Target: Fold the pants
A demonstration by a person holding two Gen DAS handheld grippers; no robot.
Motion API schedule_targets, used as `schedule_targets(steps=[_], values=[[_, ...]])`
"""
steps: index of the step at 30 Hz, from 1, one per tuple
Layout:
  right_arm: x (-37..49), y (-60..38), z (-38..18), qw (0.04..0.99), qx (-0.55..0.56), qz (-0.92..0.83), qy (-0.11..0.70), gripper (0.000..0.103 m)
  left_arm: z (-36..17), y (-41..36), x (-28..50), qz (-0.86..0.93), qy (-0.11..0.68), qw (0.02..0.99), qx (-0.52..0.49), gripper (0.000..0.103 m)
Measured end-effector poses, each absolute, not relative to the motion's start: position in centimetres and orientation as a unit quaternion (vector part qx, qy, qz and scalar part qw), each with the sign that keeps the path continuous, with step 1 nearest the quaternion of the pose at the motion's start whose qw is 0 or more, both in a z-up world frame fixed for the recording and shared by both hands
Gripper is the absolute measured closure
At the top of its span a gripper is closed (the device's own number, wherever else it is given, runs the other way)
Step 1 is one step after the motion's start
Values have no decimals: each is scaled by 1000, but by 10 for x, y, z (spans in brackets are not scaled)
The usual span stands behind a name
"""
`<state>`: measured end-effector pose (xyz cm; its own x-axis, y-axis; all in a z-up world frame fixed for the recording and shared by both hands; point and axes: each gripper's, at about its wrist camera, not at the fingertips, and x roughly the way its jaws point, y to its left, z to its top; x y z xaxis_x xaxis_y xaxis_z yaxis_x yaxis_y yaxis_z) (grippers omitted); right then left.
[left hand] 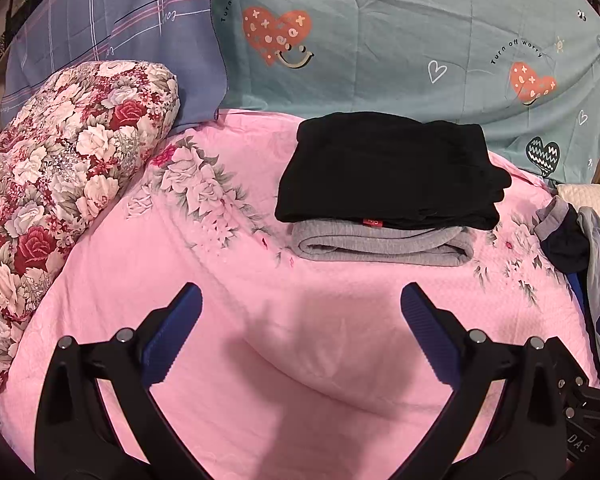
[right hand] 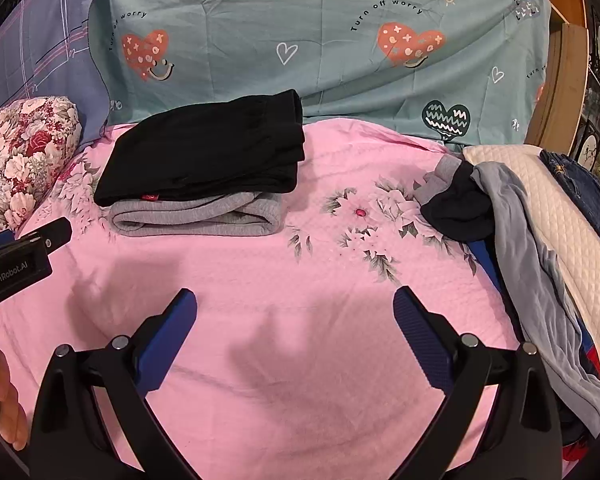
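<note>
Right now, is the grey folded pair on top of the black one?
No: the black folded pants lie on top of the grey folded pants, on the pink bedspread.

Pink floral bed (left hand: 228,280) under folded grey pants (left hand: 380,242), floral pillow (left hand: 60,184).

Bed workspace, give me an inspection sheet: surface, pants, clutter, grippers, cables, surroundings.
Surface: pink floral bedspread, bare in front of both grippers.
Job's things: folded black pants stacked on folded grey pants.
Clutter: unfolded clothes pile at right, over a white quilted pad.
Grippers: left gripper open, empty; right gripper open, empty.
Cables: nothing seen.
Surroundings: floral pillow, teal heart-print sheet behind.
</note>
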<state>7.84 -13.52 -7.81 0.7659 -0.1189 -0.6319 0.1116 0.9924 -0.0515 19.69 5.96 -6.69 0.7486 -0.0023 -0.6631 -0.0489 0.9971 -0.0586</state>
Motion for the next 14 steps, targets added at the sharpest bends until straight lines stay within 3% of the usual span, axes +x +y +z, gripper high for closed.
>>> schedule_targets(steps=[14], values=[[77, -137, -76, 941, 1, -58, 333, 4, -69, 61, 198, 9, 359, 932, -42, 2]])
